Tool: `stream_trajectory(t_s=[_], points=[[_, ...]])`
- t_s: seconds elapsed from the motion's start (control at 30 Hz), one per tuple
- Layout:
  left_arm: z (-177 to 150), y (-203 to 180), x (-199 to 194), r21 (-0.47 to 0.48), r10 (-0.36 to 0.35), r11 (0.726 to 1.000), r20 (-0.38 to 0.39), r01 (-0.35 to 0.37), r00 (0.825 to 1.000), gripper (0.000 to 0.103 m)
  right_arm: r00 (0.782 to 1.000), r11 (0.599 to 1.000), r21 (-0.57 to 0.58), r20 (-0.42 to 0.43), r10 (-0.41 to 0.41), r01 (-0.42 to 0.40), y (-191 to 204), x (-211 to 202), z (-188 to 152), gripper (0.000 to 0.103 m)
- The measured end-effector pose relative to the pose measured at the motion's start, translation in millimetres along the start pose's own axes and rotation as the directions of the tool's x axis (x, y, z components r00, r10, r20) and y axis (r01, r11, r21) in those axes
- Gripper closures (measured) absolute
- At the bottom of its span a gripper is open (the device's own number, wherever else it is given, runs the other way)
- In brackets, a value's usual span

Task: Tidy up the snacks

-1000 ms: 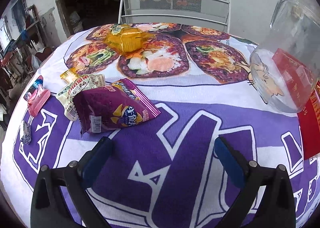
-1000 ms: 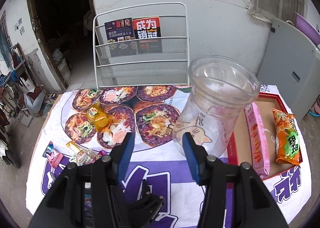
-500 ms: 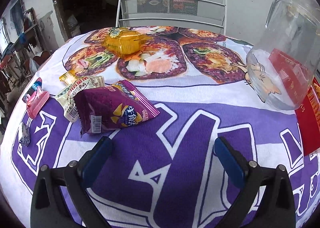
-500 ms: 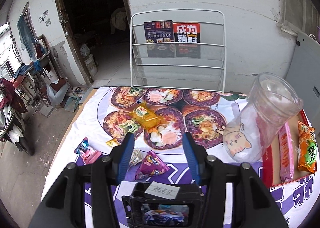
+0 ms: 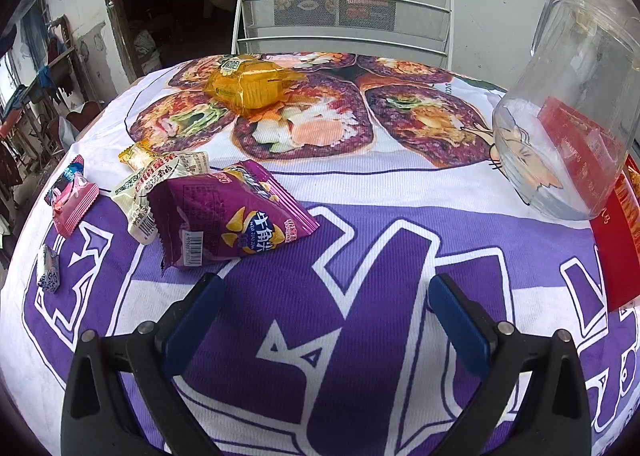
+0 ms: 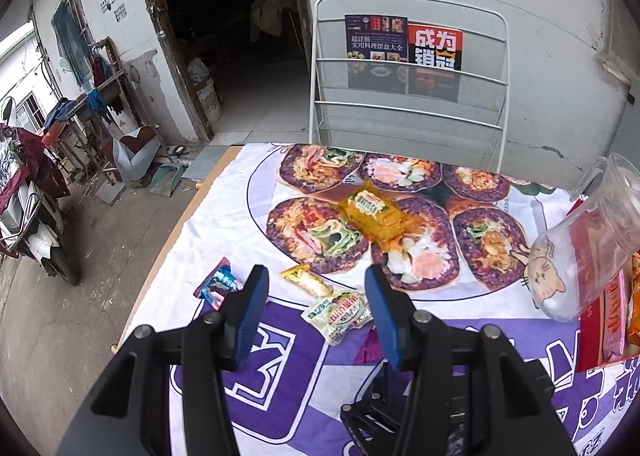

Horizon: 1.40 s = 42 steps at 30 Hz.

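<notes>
Well, starting at my far left, a small silver-blue candy [image 5: 48,268] and a pink wrapper [image 5: 74,198] lie on the bench cloth [image 5: 380,184], left of my left gripper [image 5: 324,306]; their print is too small to read. Ahead and just left of that gripper sits the purple chip bag [image 5: 232,222], overlapping a cream packet [image 5: 160,184] and a little yellow sachet [image 5: 136,156] half tucked behind it. My left gripper tilts down over the purple cloth, its jaws wide with nothing between them. Further ahead, the orange packet [image 5: 250,86] rests on the printed food plate. To the right stands a clear jar [image 5: 568,128], tilted, its top cut off by the frame edge; the red tray [image 5: 612,252] beside it is mostly out of view.

From my right gripper [image 6: 314,310], the cream packet lies between and just past the fingertips, the purple bag mostly hidden behind the right finger. Its jaws stand half apart, empty, angled downward. At far right the tray's pink [image 6: 612,316] and orange [image 6: 634,296] packs are cropped.
</notes>
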<state>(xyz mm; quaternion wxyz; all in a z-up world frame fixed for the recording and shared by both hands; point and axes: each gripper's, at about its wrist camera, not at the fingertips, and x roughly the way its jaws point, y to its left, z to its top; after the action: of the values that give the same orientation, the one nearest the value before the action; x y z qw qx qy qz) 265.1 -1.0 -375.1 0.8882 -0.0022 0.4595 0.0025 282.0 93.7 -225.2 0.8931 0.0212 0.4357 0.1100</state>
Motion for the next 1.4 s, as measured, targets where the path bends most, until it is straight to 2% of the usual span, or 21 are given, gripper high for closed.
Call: stream_trajectory(t_s=[0.13,0.3,0.5,0.63,0.7,0.8,0.87,1.03,1.27,1.4], points=[[0,0,0,0.000,0.000,1.000,0.000,0.000,1.000,0.000,0.999,0.999,-0.003,-0.027,0.032,-0.032,16,18,-10,0.054],[0,0,0,0.000,0.000,1.000,0.000,0.000,1.000,0.000,0.999,0.996,-0.080,-0.018,0.033,-0.034,37,33,-24,0.054],[0,0,0,0.000,0.000,1.000,0.000,0.000,1.000,0.000,0.989,0.991,0.012,-0.052,0.135,-0.135,45,47,-29,0.054],[0,0,0,0.000,0.000,1.000,0.000,0.000,1.000,0.000,0.987,0.987,-0.026,-0.031,0.158,-0.158,60,50,-28,0.054],[0,0,0,0.000,0.000,1.000,0.000,0.000,1.000,0.000,0.993,0.992,-0.053,-0.010,0.114,-0.114,69,49,-27,0.054],[0,0,0,0.000,0.000,1.000,0.000,0.000,1.000,0.000,0.997,0.992,-0.109,-0.028,-0.065,0.062,84,56,-27,0.054],[0,0,0,0.000,0.000,1.000,0.000,0.000,1.000,0.000,0.995,0.991,-0.123,-0.088,-0.056,0.045,90,68,-28,0.054],[-1,0,0,0.000,0.000,1.000,0.000,0.000,1.000,0.000,0.985,0.992,-0.121,-0.166,-0.048,0.028,94,91,-43,0.054],[0,0,0,0.000,0.000,1.000,0.000,0.000,1.000,0.000,0.977,0.990,-0.117,-0.189,-0.099,0.078,88,91,-46,0.054],[0,0,0,0.000,0.000,1.000,0.000,0.000,1.000,0.000,0.985,0.998,-0.058,-0.169,-0.021,0.011,81,85,-44,0.054]])
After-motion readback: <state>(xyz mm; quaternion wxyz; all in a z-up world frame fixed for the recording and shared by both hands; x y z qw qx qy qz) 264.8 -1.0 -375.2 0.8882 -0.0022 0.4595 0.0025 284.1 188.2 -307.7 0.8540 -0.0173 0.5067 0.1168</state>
